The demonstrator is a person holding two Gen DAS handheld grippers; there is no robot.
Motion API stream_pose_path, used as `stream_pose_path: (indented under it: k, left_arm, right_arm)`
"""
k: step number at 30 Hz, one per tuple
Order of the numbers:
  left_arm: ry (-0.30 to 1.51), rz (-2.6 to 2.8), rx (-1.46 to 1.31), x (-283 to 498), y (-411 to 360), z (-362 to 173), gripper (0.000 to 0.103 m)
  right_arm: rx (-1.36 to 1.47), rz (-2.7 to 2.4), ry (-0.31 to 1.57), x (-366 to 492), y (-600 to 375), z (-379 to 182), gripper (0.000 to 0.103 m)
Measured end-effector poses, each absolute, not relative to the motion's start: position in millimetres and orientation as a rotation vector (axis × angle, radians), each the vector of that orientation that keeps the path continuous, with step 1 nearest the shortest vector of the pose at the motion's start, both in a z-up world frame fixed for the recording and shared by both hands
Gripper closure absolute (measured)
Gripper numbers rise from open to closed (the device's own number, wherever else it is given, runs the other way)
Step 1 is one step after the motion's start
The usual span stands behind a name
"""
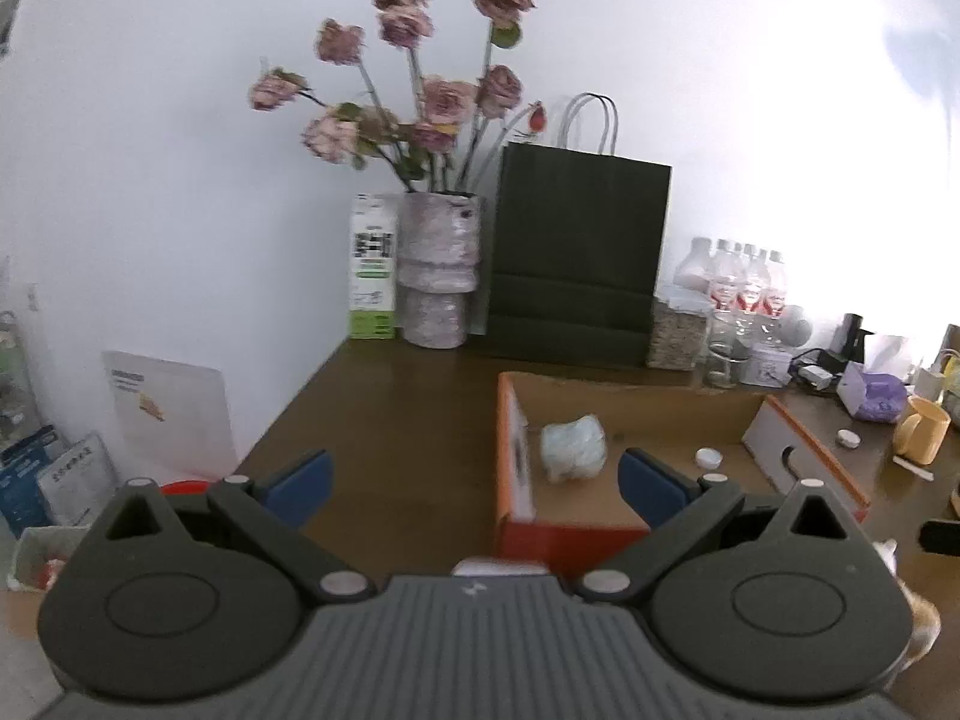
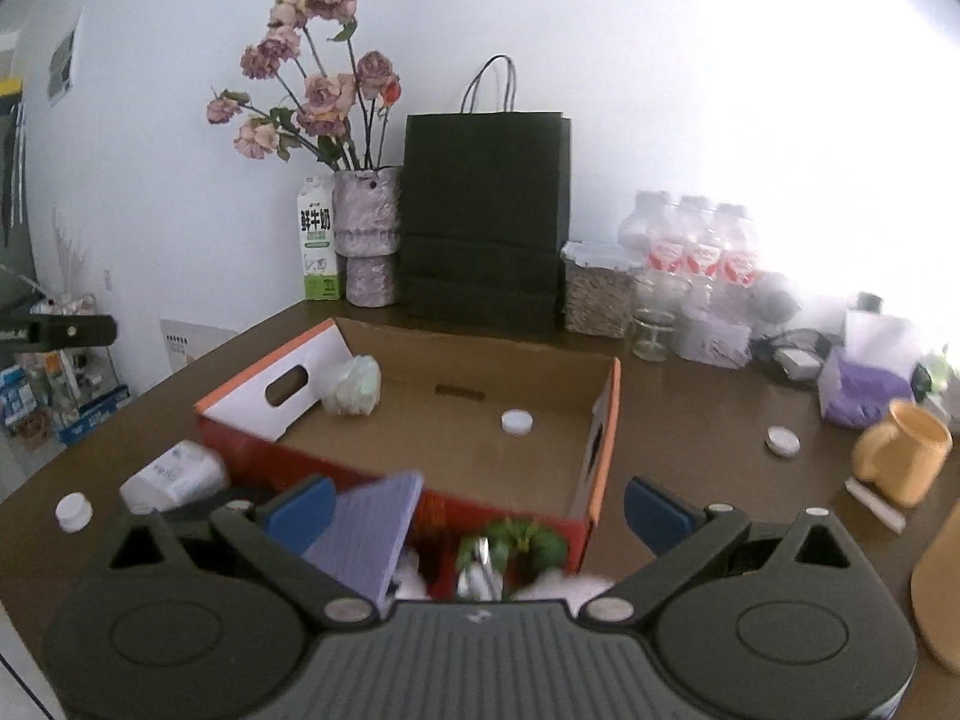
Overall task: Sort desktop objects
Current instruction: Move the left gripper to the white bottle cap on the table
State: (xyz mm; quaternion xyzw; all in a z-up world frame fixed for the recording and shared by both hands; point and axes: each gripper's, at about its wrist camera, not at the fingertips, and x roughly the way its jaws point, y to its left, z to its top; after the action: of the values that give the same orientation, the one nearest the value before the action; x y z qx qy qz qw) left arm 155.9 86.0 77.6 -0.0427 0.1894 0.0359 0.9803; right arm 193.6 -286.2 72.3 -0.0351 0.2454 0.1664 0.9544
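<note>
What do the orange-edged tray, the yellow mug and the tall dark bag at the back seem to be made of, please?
The tray looks like corrugated cardboard: matte brown inside, printed red outside, with punched handle slots. The yellow mug seems to be matte plastic or glazed ceramic; I cannot tell which. The dark bag looks like matte paper with creased folds and twisted cord handles.

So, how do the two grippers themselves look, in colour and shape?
Both look the same. The left gripper and the right gripper each have two blue finger pads on black linkage arms with silver pivot pins. Behind these are two rounded black housings with circular caps, and a grey ribbed body with a small white mark. No cables or sleeves show.
</note>
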Motion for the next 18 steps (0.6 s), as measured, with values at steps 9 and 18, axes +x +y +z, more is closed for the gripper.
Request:
stream_pose_path:
  k: [9, 18]
  left_arm:
    - [0.353, 0.164, -0.188, 90, 114, 19, 0.0]
    - [0.43, 0.29, -0.183, 67, 137, -27, 0.0]
  right_arm:
    - [-0.012, 0.252, 0.471, 131, -310, 14, 0.0]
    - [-0.062, 0.172, 0.481, 100, -314, -27, 0.0]
